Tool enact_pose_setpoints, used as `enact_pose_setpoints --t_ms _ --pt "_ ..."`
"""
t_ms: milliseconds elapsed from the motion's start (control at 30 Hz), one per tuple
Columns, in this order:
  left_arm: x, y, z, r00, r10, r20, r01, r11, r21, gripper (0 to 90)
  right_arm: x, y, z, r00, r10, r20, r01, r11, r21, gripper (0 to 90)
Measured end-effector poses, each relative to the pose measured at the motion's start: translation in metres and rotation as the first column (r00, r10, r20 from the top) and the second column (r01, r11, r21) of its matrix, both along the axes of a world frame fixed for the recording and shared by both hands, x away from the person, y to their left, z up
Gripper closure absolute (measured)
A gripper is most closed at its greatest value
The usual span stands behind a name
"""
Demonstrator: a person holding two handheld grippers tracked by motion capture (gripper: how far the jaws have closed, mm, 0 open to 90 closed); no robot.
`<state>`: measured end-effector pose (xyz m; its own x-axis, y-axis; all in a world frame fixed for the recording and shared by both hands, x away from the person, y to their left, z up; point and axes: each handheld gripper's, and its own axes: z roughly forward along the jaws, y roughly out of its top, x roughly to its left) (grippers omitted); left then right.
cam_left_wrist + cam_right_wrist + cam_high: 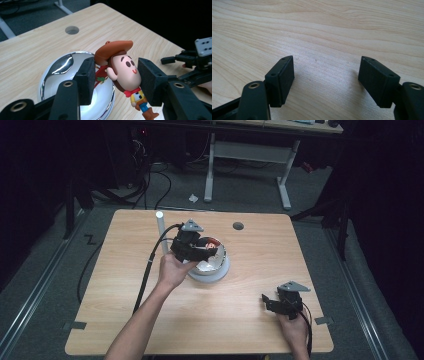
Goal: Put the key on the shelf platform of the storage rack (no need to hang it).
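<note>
A small plastic cowboy figurine [125,72] is pinched by the left tool [113,75] above the shiny silver bowl [60,67]; it could slip out sideways. The right tool [325,75] is held wide above the desk [317,30].

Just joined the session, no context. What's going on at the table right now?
A person works two handheld grippers at a wooden table. The left gripper has a cowboy figurine between its pads, over a shiny bowl near the table's middle. The right gripper is open, with nothing between its jaws, low over bare wood near the front right corner.
</note>
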<state>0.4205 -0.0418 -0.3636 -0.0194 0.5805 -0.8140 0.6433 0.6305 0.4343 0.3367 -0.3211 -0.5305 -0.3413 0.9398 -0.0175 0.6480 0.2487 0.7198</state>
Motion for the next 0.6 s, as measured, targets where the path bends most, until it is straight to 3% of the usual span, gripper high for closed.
enact_pose_setpoints --t_ms 267,400,600 --pt "0.006 0.004 -0.016 0.9999 0.014 -0.010 -0.014 0.9999 -0.002 50.8 0.000 0.000 0.000 1.0000 0.000 0.000 0.000 1.000 0.000 29.2" --pt "0.008 0.003 -0.025 0.9999 0.010 -0.006 -0.010 0.9994 0.032 50.9 0.000 0.000 0.000 1.0000 -0.001 0.000 0.001 1.000 -0.001 29.2" --pt "0.011 -0.002 -0.035 0.9999 0.012 0.008 -0.013 0.9987 0.049 50.8 0.000 0.000 0.000 1.0000 -0.001 0.001 0.001 1.000 -0.002 29.2"
